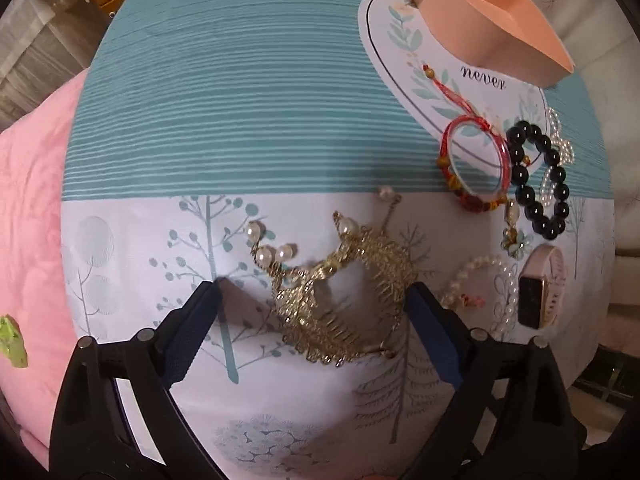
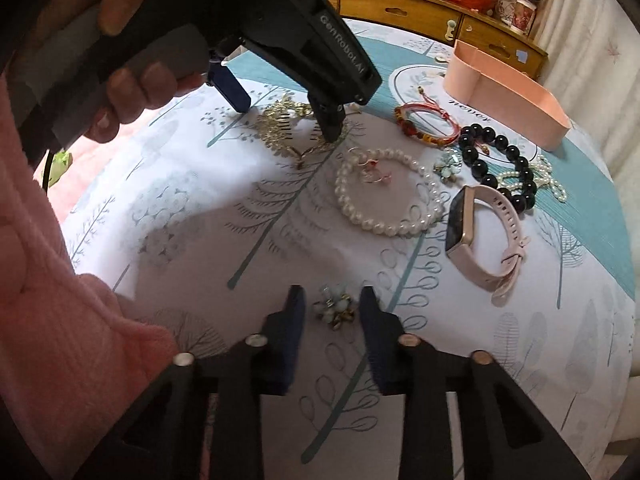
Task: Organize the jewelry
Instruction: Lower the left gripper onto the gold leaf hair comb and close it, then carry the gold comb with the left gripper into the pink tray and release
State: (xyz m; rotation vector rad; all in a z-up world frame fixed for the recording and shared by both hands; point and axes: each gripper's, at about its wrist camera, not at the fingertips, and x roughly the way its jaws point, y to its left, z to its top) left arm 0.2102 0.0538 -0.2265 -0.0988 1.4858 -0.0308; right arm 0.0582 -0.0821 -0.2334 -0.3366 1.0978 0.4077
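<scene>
Printed tablecloth (image 1: 240, 120): gold comb (image 1: 344, 288) teeth face left gripper (image 1: 316, 300).

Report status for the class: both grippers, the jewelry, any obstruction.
Left gripper open, straddling gold hair comb. Right gripper open around flower brooch. Pink box unobstructed.

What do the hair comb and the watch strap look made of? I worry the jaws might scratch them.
The gold hair comb looks like thin gilt metal wire: shiny, fine teeth, with pearl-like beads. The pink watch strap looks like matte silicone or rubber: smooth, dull, flexibly curved. Neither can be confirmed by look alone.
</scene>
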